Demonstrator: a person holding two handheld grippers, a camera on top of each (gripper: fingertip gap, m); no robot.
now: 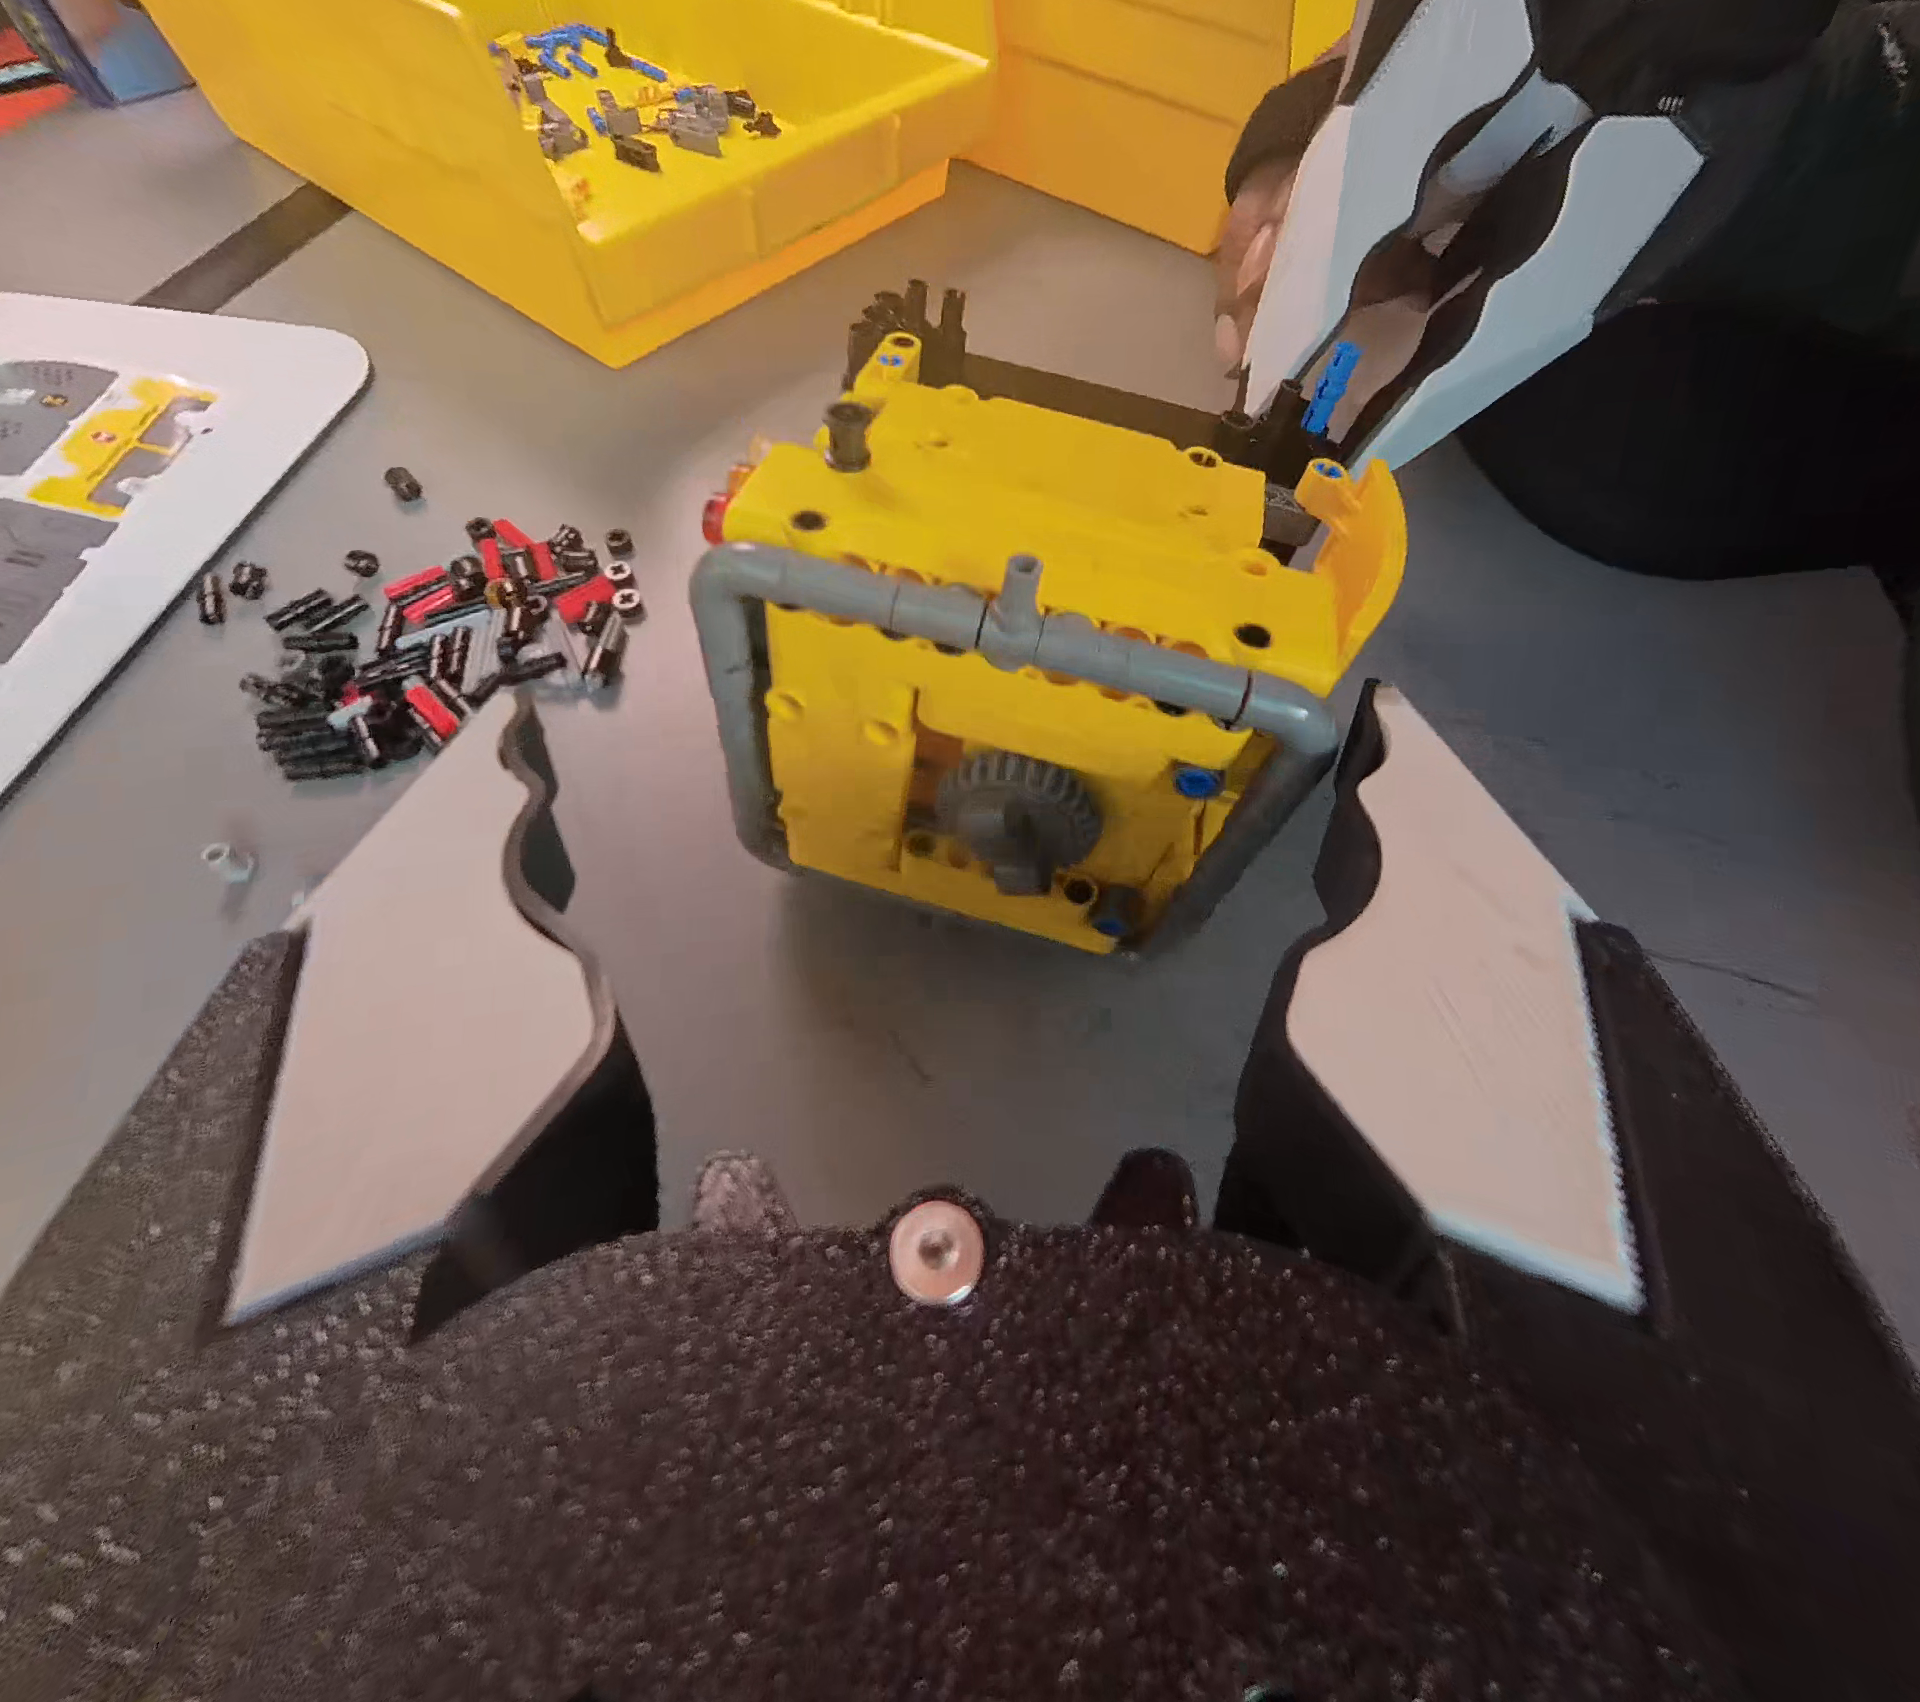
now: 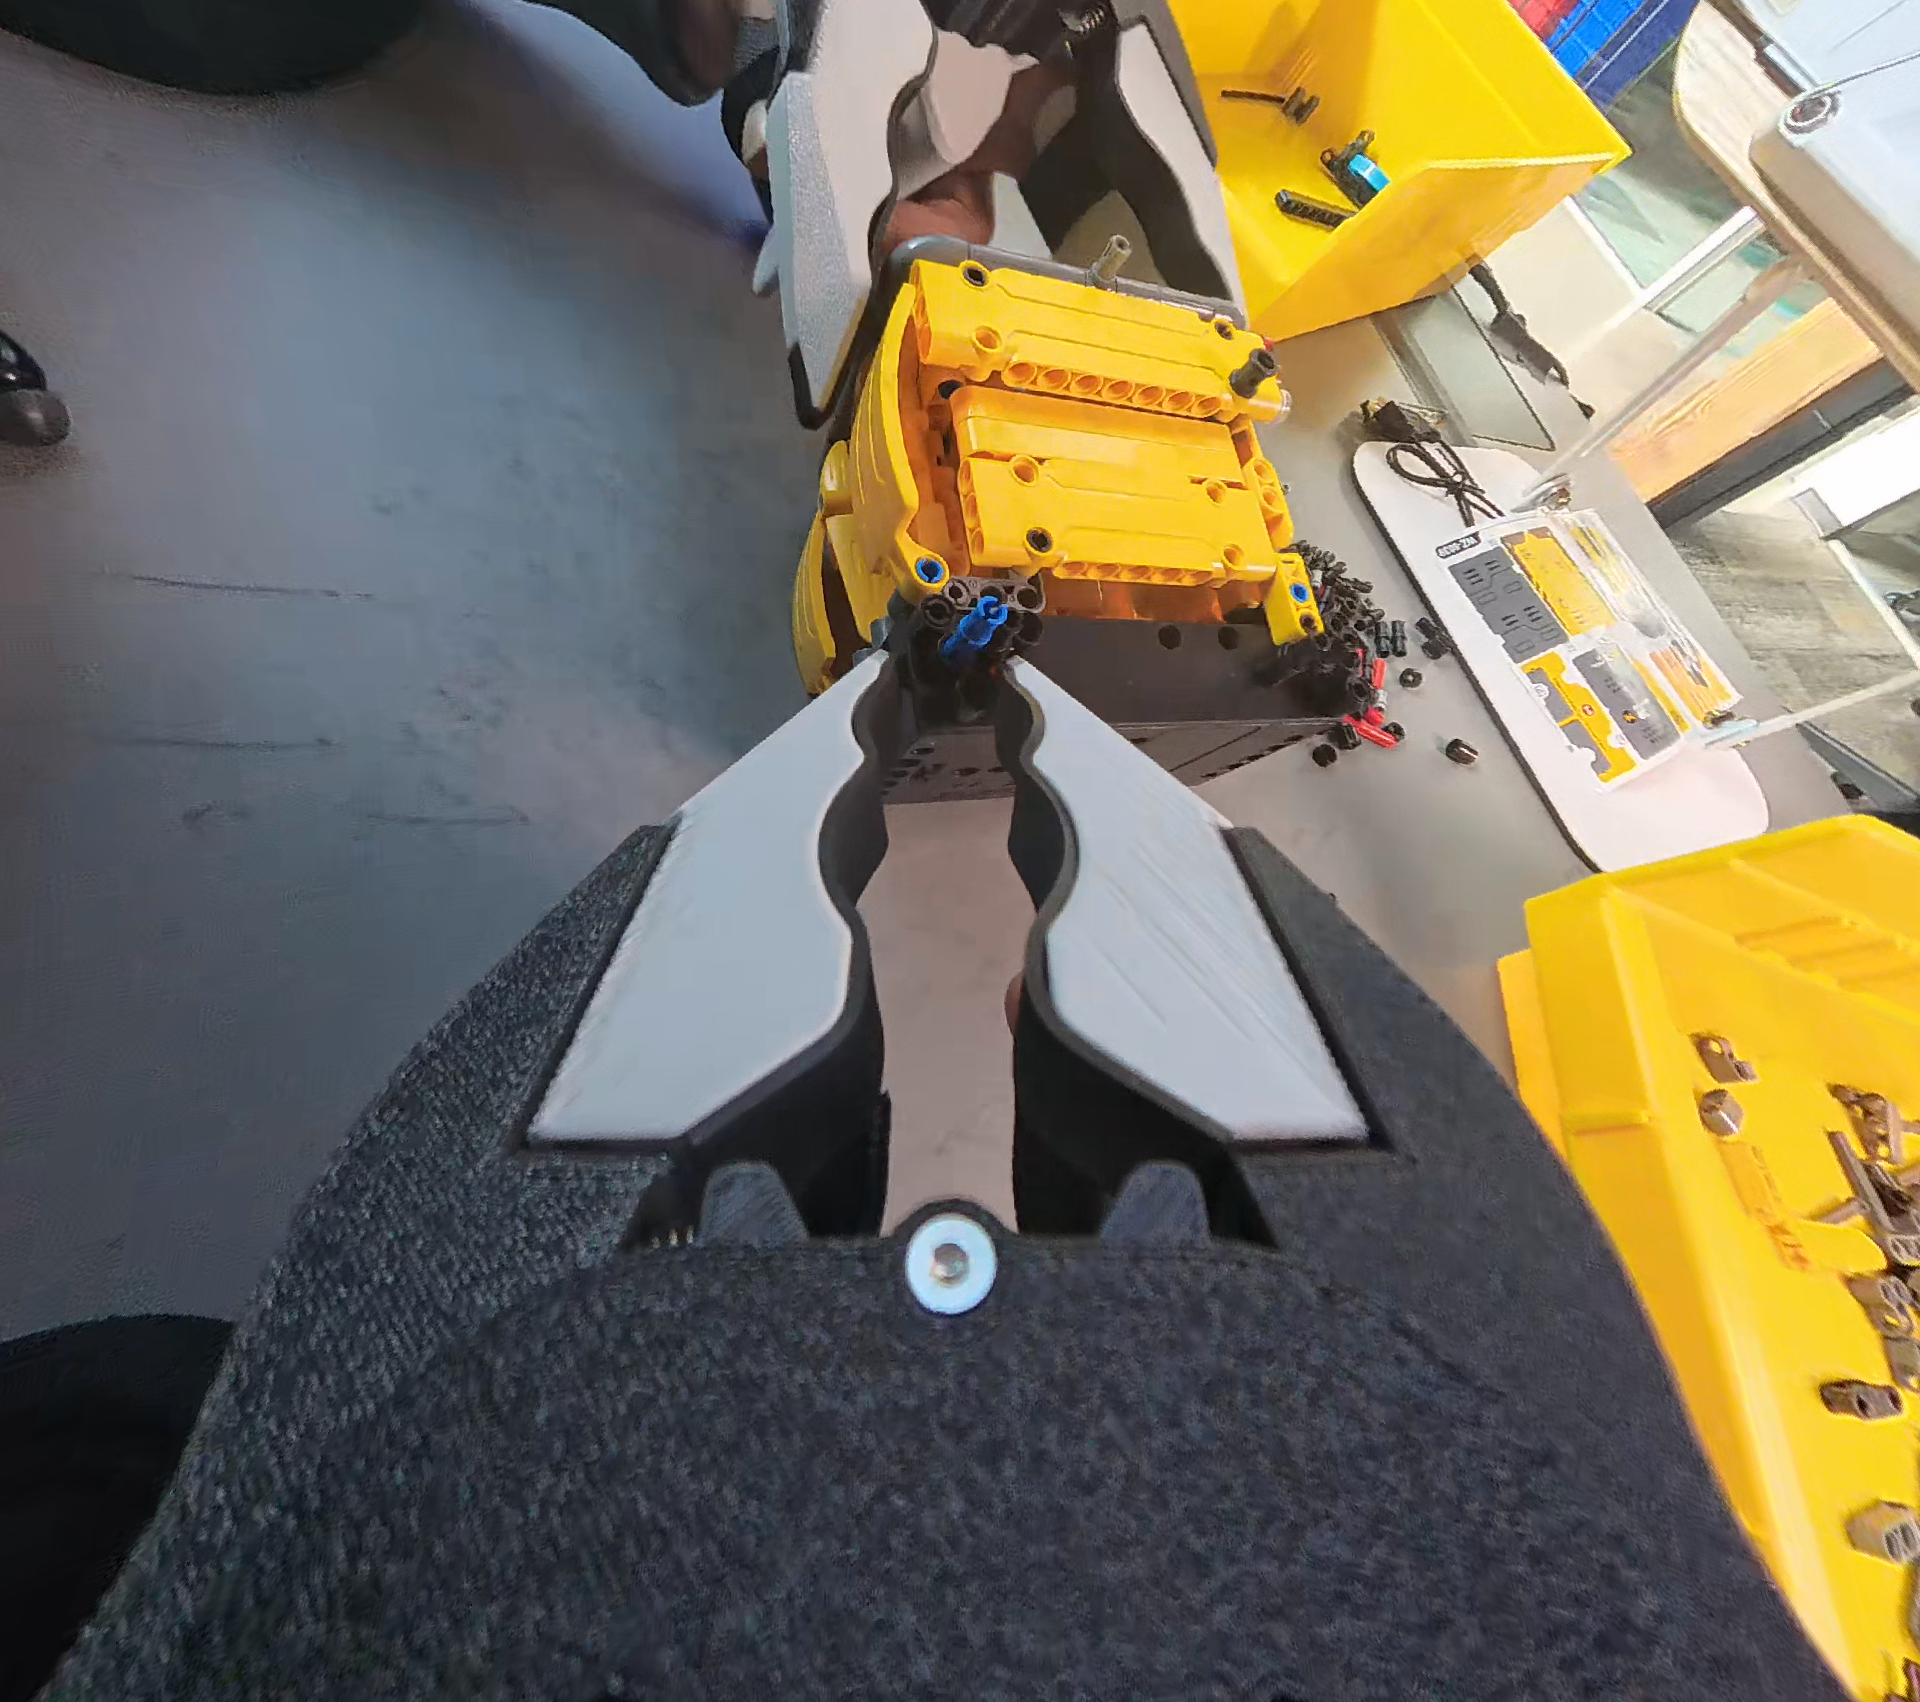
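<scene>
A yellow brick-built model with a grey tube frame and a grey gear stands on the grey table. My left gripper is open wide and its fingers straddle the model's near end without clamping it. It also shows in the right wrist view. My right gripper is at the model's black far corner with only a narrow gap between its tips. A blue pin stands in a cluster of black connectors just beyond the tips. In the left wrist view the pin stands between the right gripper's fingers.
A pile of black and red pins lies left of the model, beside an instruction sheet on a white board. Yellow bins holding small parts stand behind, with others in the right wrist view. A person's hands hold both grippers.
</scene>
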